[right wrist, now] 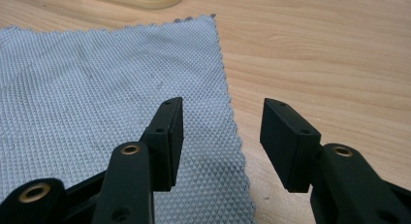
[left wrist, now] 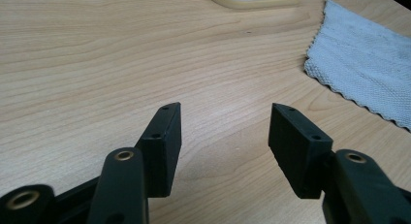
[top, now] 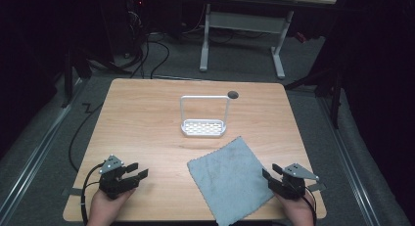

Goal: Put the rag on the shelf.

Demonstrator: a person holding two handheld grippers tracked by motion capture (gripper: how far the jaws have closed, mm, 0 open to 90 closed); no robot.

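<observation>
Near the worktop's point(top: 147, 118) front edge I see the flat grey waffle-weave cloth point(top: 230, 179); left gripper point(top: 138, 170) and right gripper point(top: 269, 171) both gape, apparently empty.

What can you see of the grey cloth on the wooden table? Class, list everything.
The grey woven cloth is a square of textured, waffle-like fabric with zigzag-cut edges. It lies flat and unfolded on the light wooden table, turned cornerwise, its near corner hanging past the table's front edge. One corner points toward the white rack without touching it. The right gripper hovers open over its edge; nothing grips it.
</observation>
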